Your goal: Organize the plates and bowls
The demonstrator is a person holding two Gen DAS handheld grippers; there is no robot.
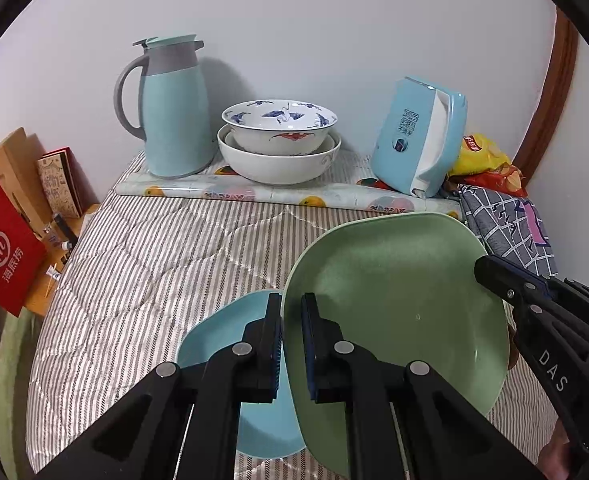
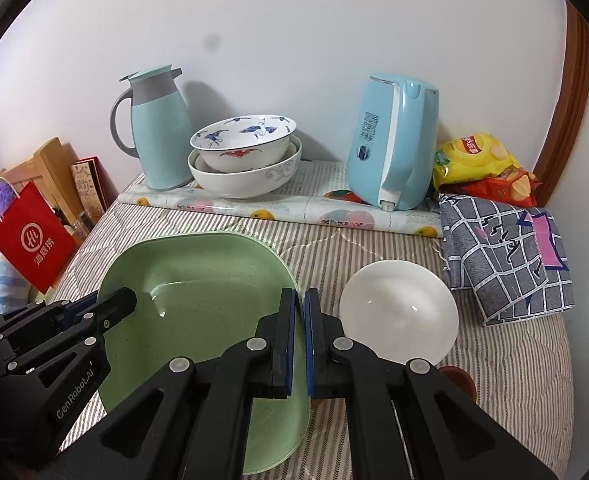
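Observation:
A green square plate [image 1: 398, 316] is held above the striped bed between both grippers. My left gripper [image 1: 291, 344] is shut on its left rim, and my right gripper [image 2: 299, 344] is shut on its right rim [image 2: 294, 280]. A light blue plate [image 1: 230, 344] lies on the bed under the green plate's left edge. A white round plate [image 2: 398, 312] lies on the bed to the right. A blue-and-white patterned bowl [image 1: 278, 124] sits nested in a larger white bowl [image 1: 278, 164] at the back by the wall.
A teal thermos jug [image 1: 170, 108] stands left of the bowls and a light blue kettle [image 2: 394, 140] right of them, on a fruit-print mat [image 2: 278, 208]. Chip bags [image 2: 478, 164] and a checked cloth [image 2: 506, 256] lie at the right. A red bag [image 2: 30, 240] stands at the left.

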